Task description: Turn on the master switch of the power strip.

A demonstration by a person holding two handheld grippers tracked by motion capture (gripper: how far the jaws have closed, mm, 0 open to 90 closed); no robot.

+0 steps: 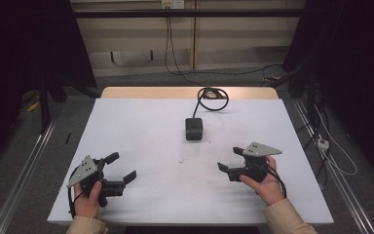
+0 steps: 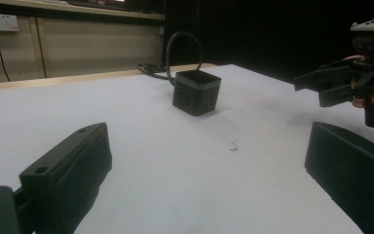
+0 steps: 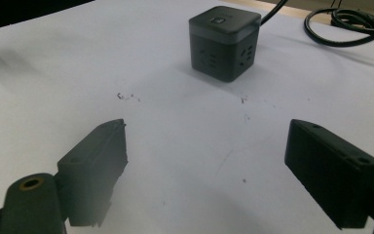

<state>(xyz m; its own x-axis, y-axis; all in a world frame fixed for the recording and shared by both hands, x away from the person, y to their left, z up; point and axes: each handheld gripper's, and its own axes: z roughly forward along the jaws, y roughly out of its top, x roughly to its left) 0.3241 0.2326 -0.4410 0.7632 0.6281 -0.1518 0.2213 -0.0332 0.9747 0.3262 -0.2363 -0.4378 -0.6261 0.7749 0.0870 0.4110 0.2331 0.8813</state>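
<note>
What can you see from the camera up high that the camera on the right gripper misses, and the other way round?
The high view alone takes in the person's hands, the left gripper and the floor around the table. The right gripper view alone brings out the sockets on the sides of the black cube and small dark specks on the tabletop. Both share the cube, its looped cable and the open right gripper.
</note>
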